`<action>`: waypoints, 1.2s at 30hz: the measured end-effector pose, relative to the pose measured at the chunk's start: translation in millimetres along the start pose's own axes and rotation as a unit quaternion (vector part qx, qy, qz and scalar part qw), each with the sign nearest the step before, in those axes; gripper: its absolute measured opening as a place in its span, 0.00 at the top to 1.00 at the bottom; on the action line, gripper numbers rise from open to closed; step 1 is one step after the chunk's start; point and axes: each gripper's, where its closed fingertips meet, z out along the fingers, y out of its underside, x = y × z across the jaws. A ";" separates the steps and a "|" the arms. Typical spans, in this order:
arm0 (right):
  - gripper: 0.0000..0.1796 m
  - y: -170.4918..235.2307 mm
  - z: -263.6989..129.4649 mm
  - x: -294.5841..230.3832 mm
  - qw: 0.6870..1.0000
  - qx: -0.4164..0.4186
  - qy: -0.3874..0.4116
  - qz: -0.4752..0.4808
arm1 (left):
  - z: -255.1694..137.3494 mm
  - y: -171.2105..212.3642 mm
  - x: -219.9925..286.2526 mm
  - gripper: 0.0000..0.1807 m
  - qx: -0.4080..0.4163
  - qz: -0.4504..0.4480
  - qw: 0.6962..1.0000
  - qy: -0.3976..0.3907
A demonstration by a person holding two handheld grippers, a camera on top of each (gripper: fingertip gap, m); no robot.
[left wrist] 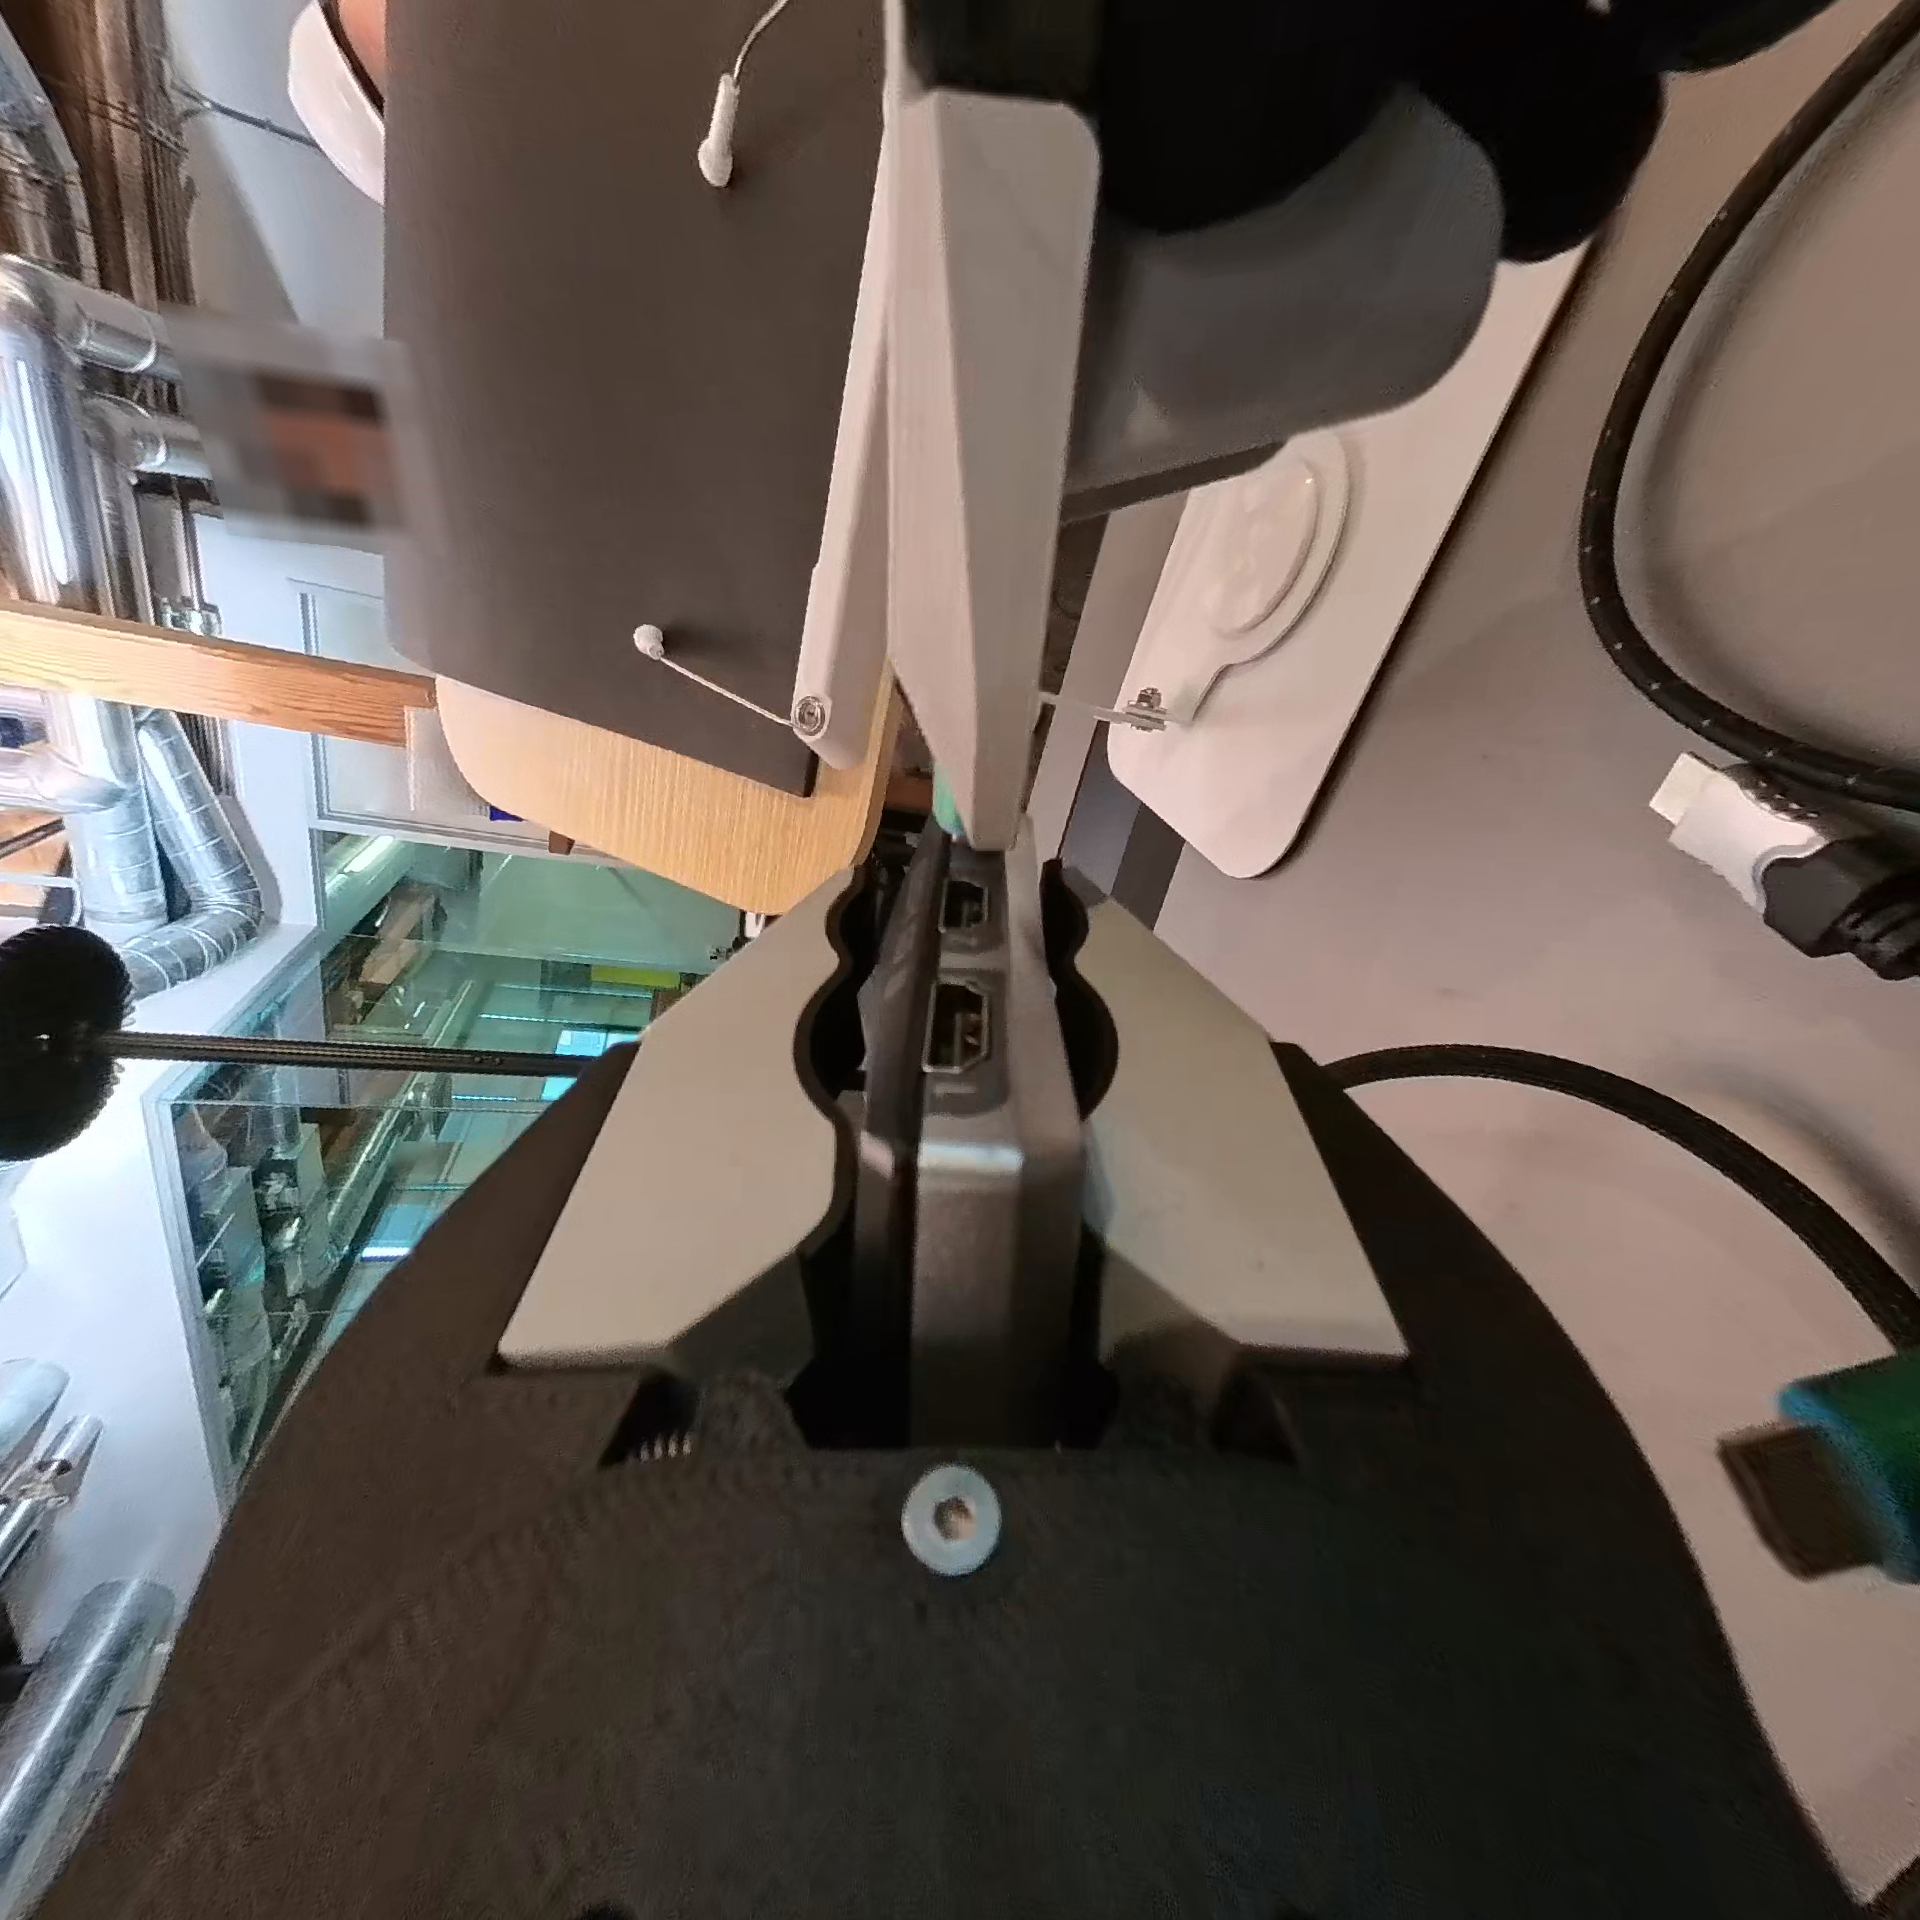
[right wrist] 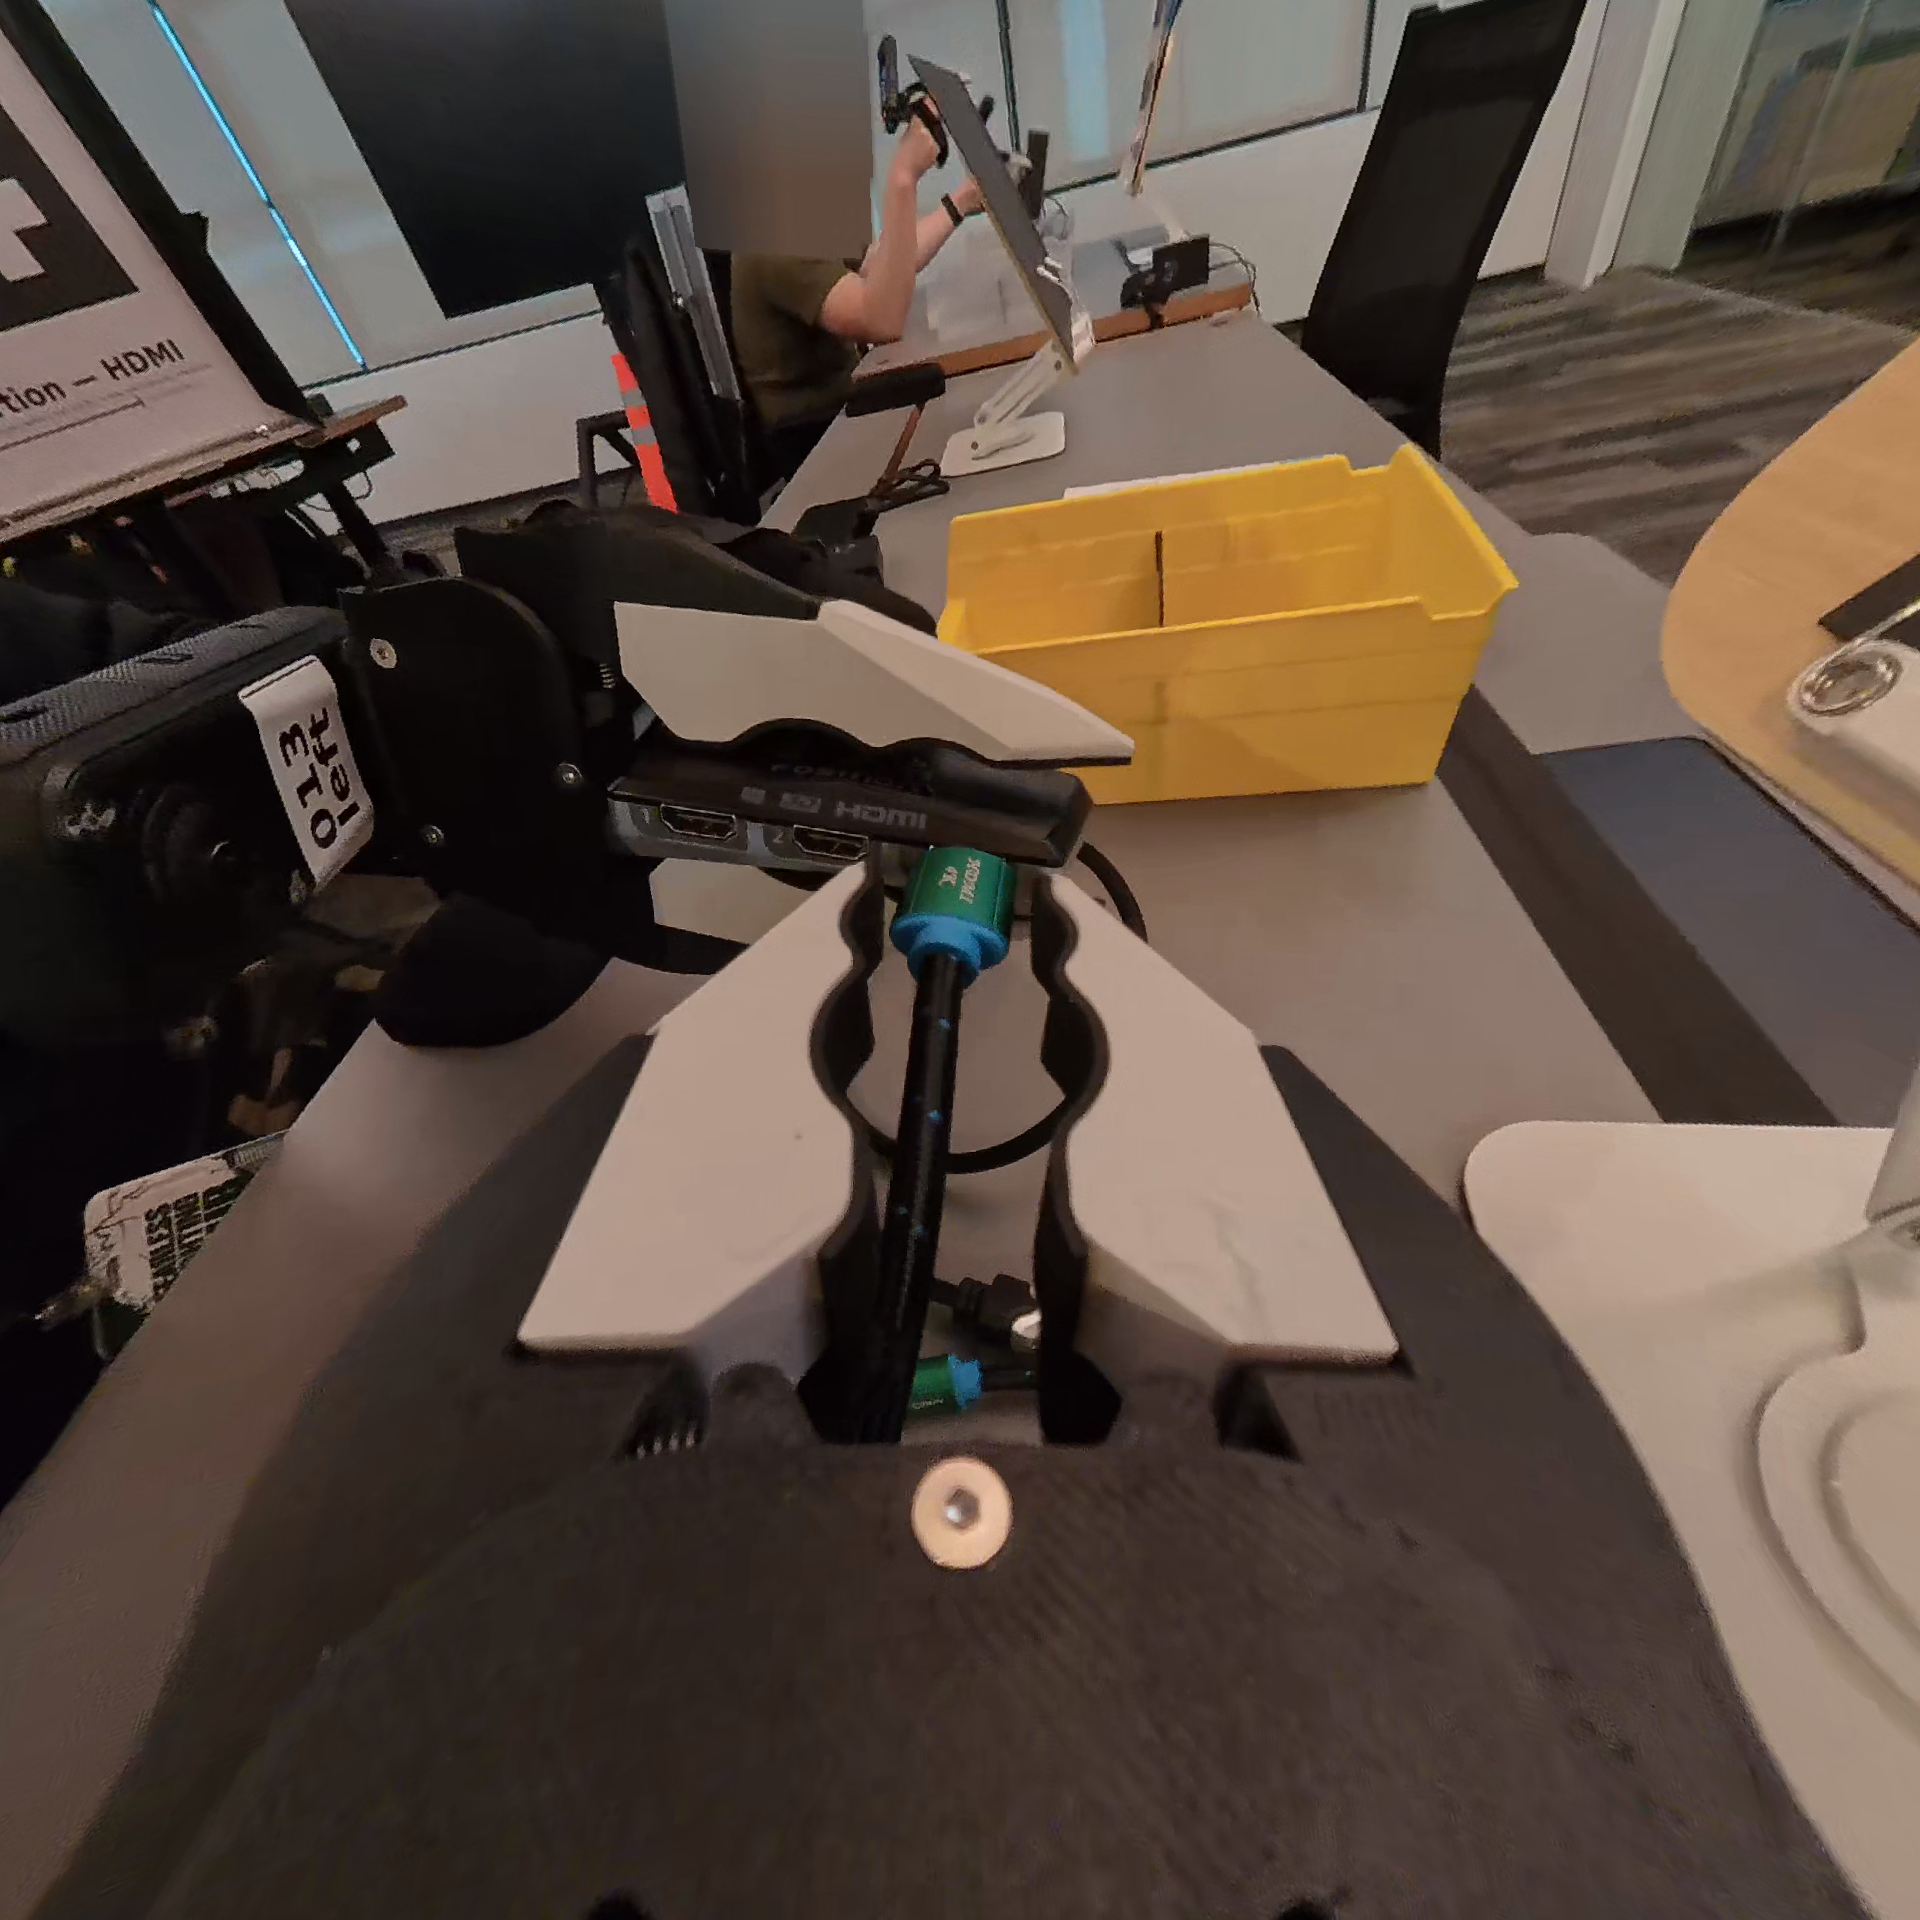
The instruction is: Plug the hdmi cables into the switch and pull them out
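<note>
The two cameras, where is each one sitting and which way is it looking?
Left wrist view: sits on the left gripper, looks along its fingers, shut on the HDMI switch; the right gripper's fingers come in from above.
Right wrist view: sits on the right gripper, looks across the grey table at the switch; its fingers flank the green plug.
Both views show the switch, both grippers and the table.
</note>
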 end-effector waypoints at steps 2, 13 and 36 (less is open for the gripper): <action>0.88 -2.5 1.4 0.7 1.000 0.011 0.003 0.003 | 0.7 1.2 -2.1 0.83 0.000 -0.003 1.000 -0.004; 0.89 -11.0 5.4 2.7 0.999 0.047 0.016 0.017 | 0.9 4.0 -6.3 0.83 0.000 -0.009 1.000 0.000; 0.89 -8.9 5.7 7.1 0.998 0.036 0.040 0.017 | 5.6 7.8 2.8 0.82 0.001 -0.015 0.999 0.050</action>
